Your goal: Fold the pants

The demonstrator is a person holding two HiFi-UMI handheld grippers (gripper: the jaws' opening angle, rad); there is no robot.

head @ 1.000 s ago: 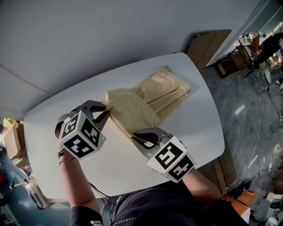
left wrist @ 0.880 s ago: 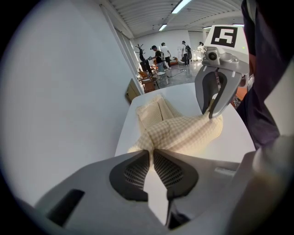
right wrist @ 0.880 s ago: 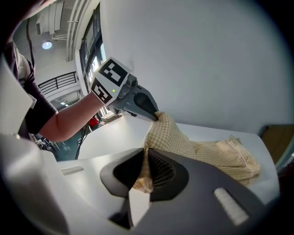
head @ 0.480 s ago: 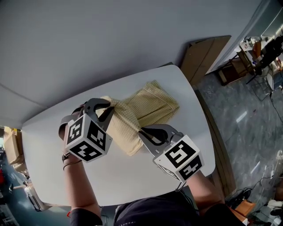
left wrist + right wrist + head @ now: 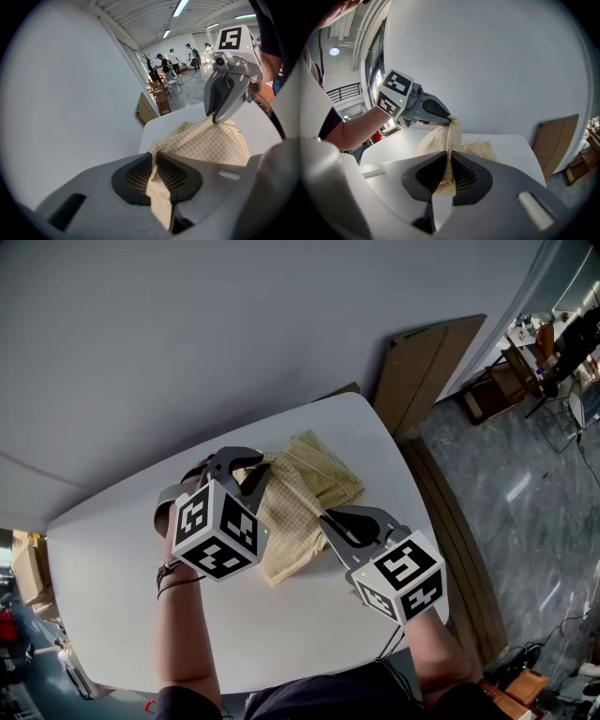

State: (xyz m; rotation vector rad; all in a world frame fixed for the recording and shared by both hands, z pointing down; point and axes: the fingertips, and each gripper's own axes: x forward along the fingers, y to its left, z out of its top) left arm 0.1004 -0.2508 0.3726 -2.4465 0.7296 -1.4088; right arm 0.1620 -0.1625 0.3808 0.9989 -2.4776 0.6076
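Room: a plain grey wall stands behind the table. A polished grey floor lies to the right, and a brown board leans on the wall there. The left gripper view shows people far off down the hall.
Surface: a white table with rounded corners, bare but for the cloth.
Pants: pale yellow checked pants, doubled over, on the table's far right part.
Long axis: diagonal in the head view, from the end nearest the person up towards the table's far right corner.
Left gripper: jaws pressed together on a pinch of the pants' edge, with fabric trailing out between the pads.
Right gripper: jaws likewise clamped on a fold of the pants.
Relation: the cloth spans the gap between the two grippers. Its held edge is raised off the table, and the rest drapes down and spreads beyond the jaws towards the wall.
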